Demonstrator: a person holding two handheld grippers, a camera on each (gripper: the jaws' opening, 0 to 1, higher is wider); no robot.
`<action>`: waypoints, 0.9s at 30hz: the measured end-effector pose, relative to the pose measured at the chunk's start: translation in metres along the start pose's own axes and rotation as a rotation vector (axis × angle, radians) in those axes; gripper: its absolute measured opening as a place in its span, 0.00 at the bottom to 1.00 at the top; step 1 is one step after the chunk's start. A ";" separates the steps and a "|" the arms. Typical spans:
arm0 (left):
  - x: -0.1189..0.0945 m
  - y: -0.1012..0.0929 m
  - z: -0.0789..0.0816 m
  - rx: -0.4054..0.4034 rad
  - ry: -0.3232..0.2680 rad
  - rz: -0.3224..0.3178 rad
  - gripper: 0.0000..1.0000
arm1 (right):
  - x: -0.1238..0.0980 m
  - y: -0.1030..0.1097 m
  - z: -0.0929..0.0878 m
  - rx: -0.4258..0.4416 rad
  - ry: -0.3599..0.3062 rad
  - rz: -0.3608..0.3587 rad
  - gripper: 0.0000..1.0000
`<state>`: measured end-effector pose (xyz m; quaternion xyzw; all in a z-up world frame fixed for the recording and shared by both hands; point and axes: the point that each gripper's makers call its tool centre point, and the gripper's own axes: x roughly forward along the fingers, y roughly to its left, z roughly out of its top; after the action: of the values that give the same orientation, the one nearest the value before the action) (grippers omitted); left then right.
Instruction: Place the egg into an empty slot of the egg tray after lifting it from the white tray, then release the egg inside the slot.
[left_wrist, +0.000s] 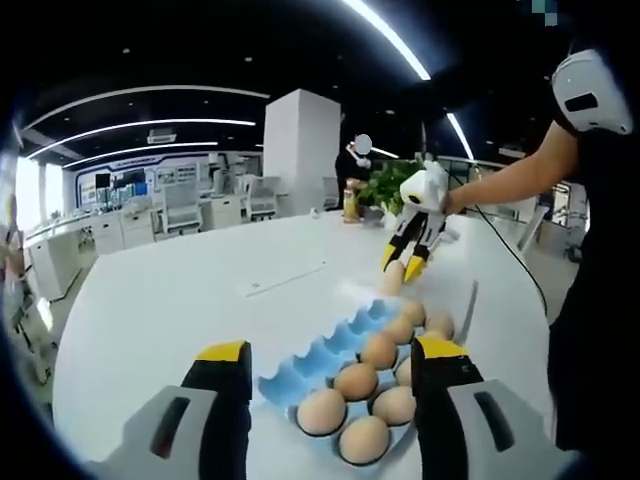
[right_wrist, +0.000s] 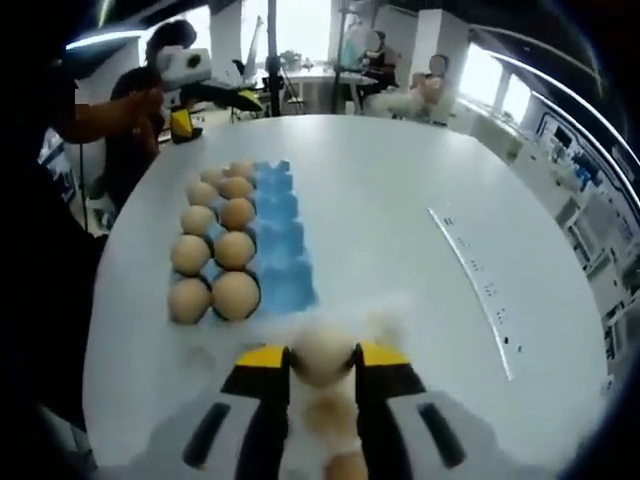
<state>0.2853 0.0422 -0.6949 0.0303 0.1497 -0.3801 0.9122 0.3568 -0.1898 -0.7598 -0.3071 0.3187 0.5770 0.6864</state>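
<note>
One pale brown egg (right_wrist: 322, 352) sits clamped between the yellow-tipped jaws of the right tool (right_wrist: 322, 362), just short of the blue moulded egg tray (right_wrist: 285, 255) on the white counter (right_wrist: 400, 250) — its empty column lies straight ahead — while the left tool (left_wrist: 328, 372) hangs wide, holding nothing.

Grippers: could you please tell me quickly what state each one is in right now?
Left gripper: open, holding nothing.
Right gripper: shut on an egg.
</note>
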 end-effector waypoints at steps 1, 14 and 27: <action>0.000 0.000 0.001 0.000 -0.001 -0.001 0.65 | 0.000 0.001 0.001 -0.001 -0.002 0.000 0.25; 0.001 0.000 0.000 0.000 0.002 -0.003 0.65 | 0.002 0.007 0.013 -0.019 -0.015 0.011 0.25; 0.002 0.001 -0.002 -0.001 0.005 -0.006 0.66 | 0.017 0.015 0.035 -0.049 -0.054 0.043 0.25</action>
<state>0.2867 0.0424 -0.6976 0.0303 0.1525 -0.3827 0.9107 0.3475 -0.1498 -0.7523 -0.3011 0.2926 0.6073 0.6744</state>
